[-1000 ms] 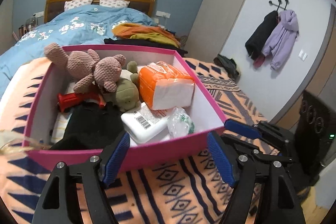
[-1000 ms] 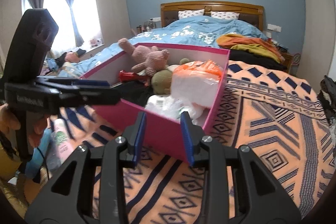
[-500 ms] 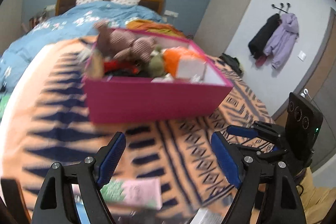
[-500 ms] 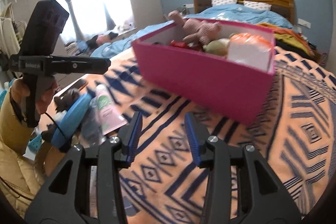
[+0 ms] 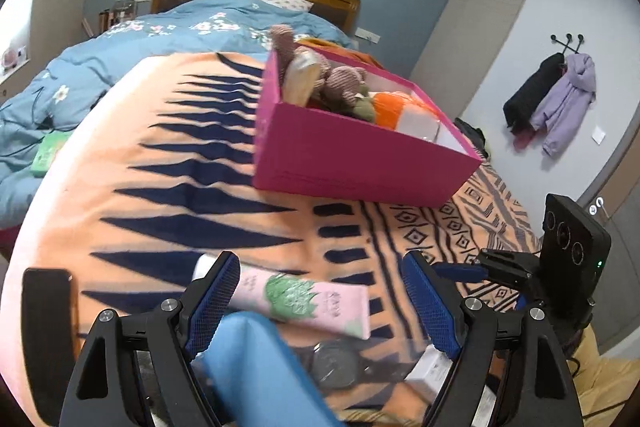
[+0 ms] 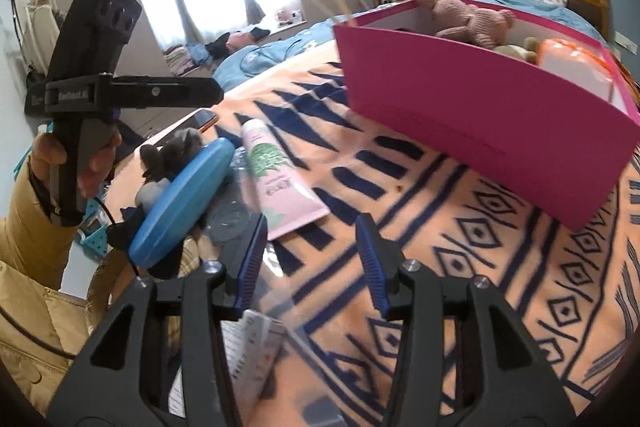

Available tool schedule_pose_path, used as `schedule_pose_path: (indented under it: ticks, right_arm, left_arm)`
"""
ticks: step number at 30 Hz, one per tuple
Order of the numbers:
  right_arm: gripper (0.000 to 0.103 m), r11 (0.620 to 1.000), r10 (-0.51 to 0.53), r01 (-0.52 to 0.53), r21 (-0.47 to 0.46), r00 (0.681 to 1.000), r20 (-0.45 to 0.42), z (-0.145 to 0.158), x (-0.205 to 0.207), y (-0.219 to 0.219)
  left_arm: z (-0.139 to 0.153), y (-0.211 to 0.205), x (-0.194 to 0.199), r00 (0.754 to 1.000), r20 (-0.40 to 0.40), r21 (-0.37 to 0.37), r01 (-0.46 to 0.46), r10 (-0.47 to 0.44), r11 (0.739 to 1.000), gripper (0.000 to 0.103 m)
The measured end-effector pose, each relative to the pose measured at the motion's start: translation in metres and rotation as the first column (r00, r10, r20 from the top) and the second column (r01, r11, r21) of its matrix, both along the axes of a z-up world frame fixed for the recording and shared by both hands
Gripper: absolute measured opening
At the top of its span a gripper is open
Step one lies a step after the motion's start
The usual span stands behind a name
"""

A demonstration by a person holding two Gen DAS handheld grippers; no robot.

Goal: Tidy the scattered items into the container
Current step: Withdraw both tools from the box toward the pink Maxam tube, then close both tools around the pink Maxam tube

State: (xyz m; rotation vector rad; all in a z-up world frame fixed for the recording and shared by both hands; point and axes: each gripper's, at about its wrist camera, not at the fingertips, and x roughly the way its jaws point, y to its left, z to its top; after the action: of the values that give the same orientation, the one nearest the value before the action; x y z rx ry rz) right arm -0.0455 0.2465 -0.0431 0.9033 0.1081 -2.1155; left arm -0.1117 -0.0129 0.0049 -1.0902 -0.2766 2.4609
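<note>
The pink box (image 5: pixel 352 159) stands on the orange patterned blanket (image 5: pixel 160 187), filled with a knitted teddy (image 5: pixel 340 83), an orange tissue pack (image 5: pixel 404 111) and other items; it also shows in the right wrist view (image 6: pixel 480 115). My left gripper (image 5: pixel 320 301) is open above a pink tube (image 5: pixel 304 297), a blue oval case (image 5: pixel 264 367) and a watch (image 5: pixel 336 363). My right gripper (image 6: pixel 314 257) is open over the blanket, just right of the tube (image 6: pixel 276 183) and the blue case (image 6: pixel 184 199). A white packet (image 6: pixel 252 351) lies under it.
A black phone (image 5: pixel 48 315) lies at the blanket's left edge. A grey plush toy (image 6: pixel 172 155) sits by the blue case. A green box (image 5: pixel 48 155) lies on the blue bed. Coats (image 5: pixel 552 107) hang on the right wall.
Both grippers have pulled back from the pink box toward the near edge of the blanket. The tube, blue case and watch have come into view under them.
</note>
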Motion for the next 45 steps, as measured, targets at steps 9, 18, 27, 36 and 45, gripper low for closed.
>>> schedule_pose_path:
  ticks: [9,18,27,36,45]
  right_arm:
    - [0.053,0.997,0.042,-0.041,0.06,0.999,-0.013,-0.006,-0.005,-0.036]
    - [0.054,0.992,0.07,-0.069,0.103,0.997,-0.007,-0.012,-0.016,-0.058]
    - [0.06,0.987,0.08,-0.079,0.141,0.997,-0.002,-0.021,-0.023,-0.074]
    - [0.06,0.981,0.093,-0.093,0.169,0.996,0.008,-0.03,-0.032,-0.086]
    - [0.06,0.977,0.112,-0.113,0.181,0.994,0.017,-0.03,-0.039,-0.094]
  left_arm:
    - [-0.028,-0.017,-0.012,0.995,0.086,-0.037,-0.042,0.045,0.998,0.085]
    - [-0.046,-0.025,-0.023,0.986,0.149,-0.028,-0.074,0.078,0.997,0.085]
    - [-0.061,-0.016,-0.033,0.978,0.194,-0.05,-0.064,0.073,0.997,0.085]
    - [-0.063,-0.004,-0.034,0.978,0.186,-0.136,-0.064,0.089,0.989,0.087]
    - [-0.063,0.001,-0.034,0.979,0.184,-0.17,-0.058,0.089,0.984,0.087]
